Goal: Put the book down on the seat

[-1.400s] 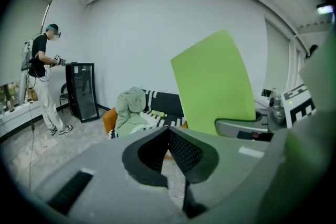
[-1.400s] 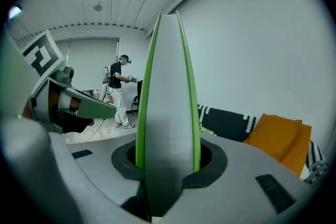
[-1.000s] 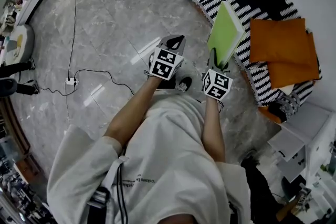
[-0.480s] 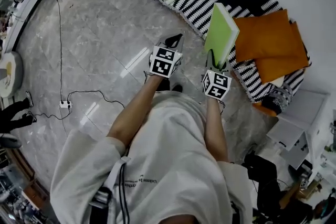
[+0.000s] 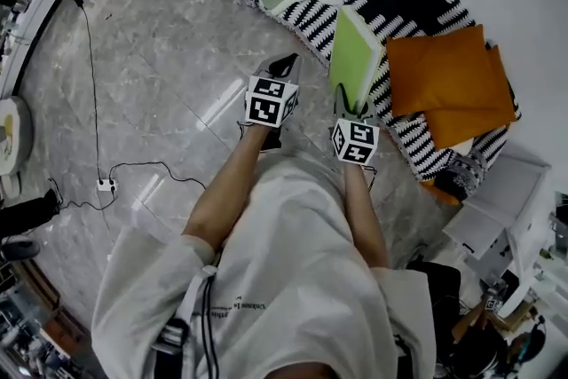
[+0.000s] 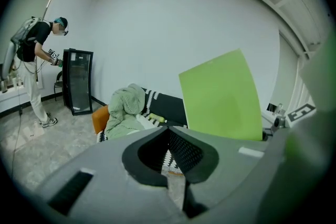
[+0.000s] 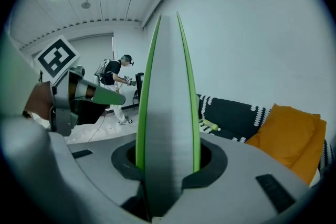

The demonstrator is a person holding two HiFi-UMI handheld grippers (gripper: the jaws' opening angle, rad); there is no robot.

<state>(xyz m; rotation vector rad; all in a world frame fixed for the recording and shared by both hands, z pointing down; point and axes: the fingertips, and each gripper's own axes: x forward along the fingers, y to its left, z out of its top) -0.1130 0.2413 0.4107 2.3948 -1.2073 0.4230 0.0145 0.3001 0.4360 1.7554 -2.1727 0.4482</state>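
Between the right gripper's (image 7: pixel 167 165) jaws, book (image 7: pixel 167 92) stands upright.

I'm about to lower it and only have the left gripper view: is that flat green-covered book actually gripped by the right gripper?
Observer: Yes. The right gripper view shows the right gripper with its jaws shut on the bottom edge of the green-covered book, and the grey page block faces the camera.
Operator: Is it lying down yet?
Observer: No. In the head view it stands upright, held at the front edge of the black-and-white striped sofa seat.
Operator: Anything beside that spot?
Observer: Orange cushions lie on the seat just right of the book in the head view.
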